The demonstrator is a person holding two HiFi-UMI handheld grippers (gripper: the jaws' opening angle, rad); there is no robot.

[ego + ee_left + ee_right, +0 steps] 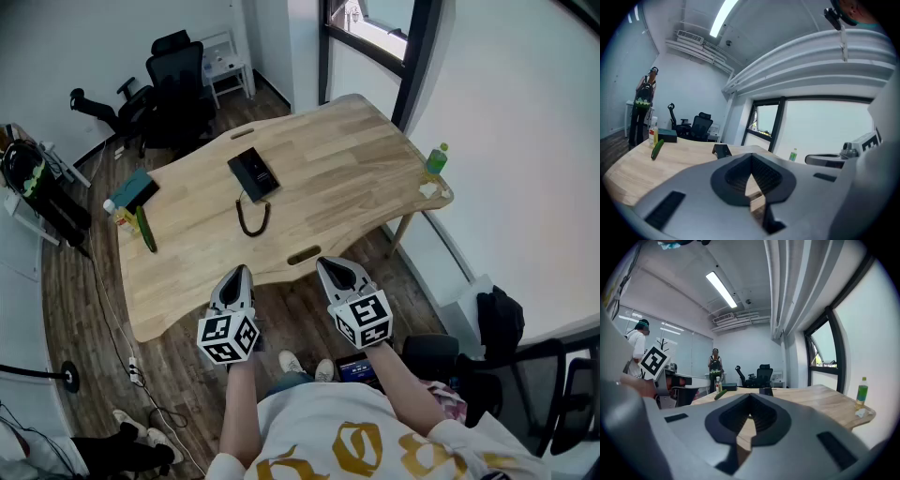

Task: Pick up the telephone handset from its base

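Observation:
A black telephone (253, 174) lies mid-table with its coiled cord (251, 217) looping toward me. It is too small for me to tell the handset from the base. It shows far off in the left gripper view (722, 150) and in the right gripper view (766, 391). My left gripper (240, 274) and right gripper (331, 267) hover side by side off the table's near edge, well short of the phone. Both point at it, nearly level. In their own views the left gripper (751, 161) and the right gripper (750, 400) are shut with nothing between the fingers.
The wooden table (356, 178) carries a green bottle (436, 159) at its right corner. A dark box (136, 190), a small bottle (117, 216) and a green cucumber-like thing (146, 229) sit at its left end. Office chairs (178, 80) stand beyond. A person (715, 365) stands at the back.

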